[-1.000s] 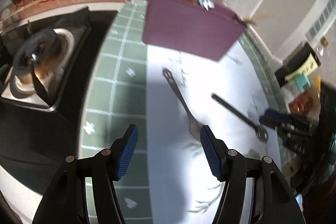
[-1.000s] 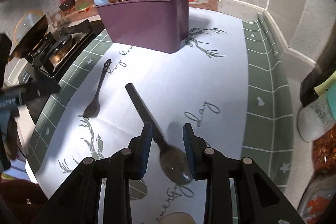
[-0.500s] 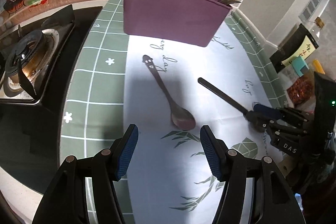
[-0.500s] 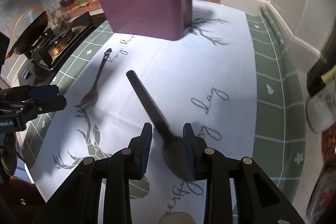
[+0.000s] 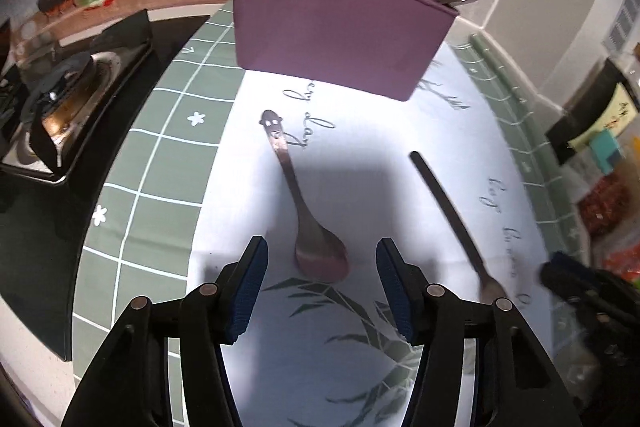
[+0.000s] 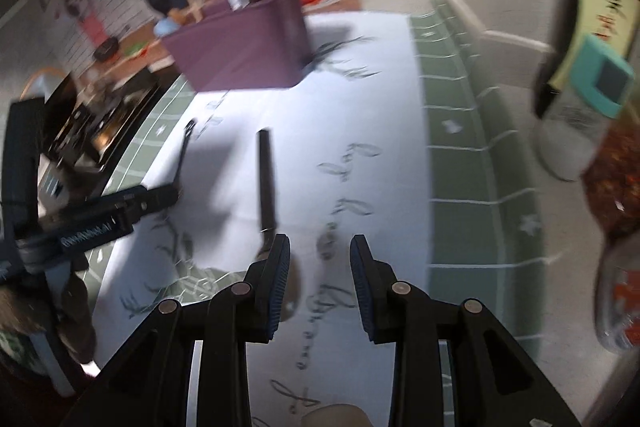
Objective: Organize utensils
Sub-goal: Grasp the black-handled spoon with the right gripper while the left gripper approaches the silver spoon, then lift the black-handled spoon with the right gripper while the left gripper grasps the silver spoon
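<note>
A metal spoon with a smiley-face handle (image 5: 304,211) lies on the white mat, its bowl between the open fingers of my left gripper (image 5: 320,263). A black-handled spoon (image 5: 448,211) lies to the right of it; in the right wrist view it (image 6: 266,183) runs to just left of my right gripper (image 6: 318,271), which is open and empty, its left finger over the bowl. A purple utensil holder (image 5: 336,35) with several utensils stands at the back, also in the right wrist view (image 6: 240,55). My left gripper (image 6: 104,211) shows there too.
A gas stove (image 5: 60,99) sits left of the green-edged mat (image 5: 160,155). Jars and a bottle (image 6: 576,115) stand on the right. The wall corner is behind the holder.
My left gripper has come down closer, so its fingers now flank the smiley spoon's bowl. My right gripper has shifted right, and the black-handled spoon now lies left of its gap.
</note>
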Available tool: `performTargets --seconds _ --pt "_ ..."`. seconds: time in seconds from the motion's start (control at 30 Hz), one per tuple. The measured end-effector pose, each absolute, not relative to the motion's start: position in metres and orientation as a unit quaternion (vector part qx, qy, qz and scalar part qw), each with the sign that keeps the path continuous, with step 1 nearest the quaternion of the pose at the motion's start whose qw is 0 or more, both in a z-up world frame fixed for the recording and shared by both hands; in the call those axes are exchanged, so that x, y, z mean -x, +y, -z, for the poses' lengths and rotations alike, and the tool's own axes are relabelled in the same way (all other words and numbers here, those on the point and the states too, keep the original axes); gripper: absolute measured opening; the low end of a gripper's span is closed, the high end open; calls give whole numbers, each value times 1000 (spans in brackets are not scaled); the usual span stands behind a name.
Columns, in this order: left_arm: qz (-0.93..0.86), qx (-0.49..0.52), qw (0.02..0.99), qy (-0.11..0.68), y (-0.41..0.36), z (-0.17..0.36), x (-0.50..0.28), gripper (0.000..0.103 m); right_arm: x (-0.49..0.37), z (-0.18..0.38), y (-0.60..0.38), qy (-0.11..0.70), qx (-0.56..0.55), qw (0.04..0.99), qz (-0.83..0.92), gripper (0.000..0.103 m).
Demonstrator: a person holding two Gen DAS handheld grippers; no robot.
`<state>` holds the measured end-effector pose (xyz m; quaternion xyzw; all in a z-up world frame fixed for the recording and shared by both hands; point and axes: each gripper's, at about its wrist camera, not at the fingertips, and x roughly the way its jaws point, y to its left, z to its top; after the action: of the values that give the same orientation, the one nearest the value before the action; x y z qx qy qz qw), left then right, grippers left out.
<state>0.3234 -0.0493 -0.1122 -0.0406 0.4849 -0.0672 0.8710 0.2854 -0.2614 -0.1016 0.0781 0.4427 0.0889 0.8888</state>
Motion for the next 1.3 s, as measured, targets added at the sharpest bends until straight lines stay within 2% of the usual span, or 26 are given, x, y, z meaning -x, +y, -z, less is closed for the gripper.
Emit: performTargets --seconds 0.17,0.3,0.5,0.7,0.9,1.17,1.3 --pt "58 22 874 482 -52 119 -325 49 -285 103 -272 444 -86 888 -78 30" --pt "63 17 875 479 -50 120 -327 30 -285 110 -272 453 -85 884 -84 30" --pt "85 20 886 456 -34 105 -318 29 -283 105 -253 444 -60 886 -119 30" --pt "105 17 905 412 -4 65 -301 29 -293 106 -229 451 -30 880 -149 30" --pt "106 27 914 390 24 33 -287 29 -332 104 -197 443 4 882 -161 30" --pt "97 37 917 384 40 19 -280 29 -378 119 -173 455 29 878 -149 30" --pt "93 38 918 384 45 16 -279 29 -385 120 -173 450 24 881 -144 23"
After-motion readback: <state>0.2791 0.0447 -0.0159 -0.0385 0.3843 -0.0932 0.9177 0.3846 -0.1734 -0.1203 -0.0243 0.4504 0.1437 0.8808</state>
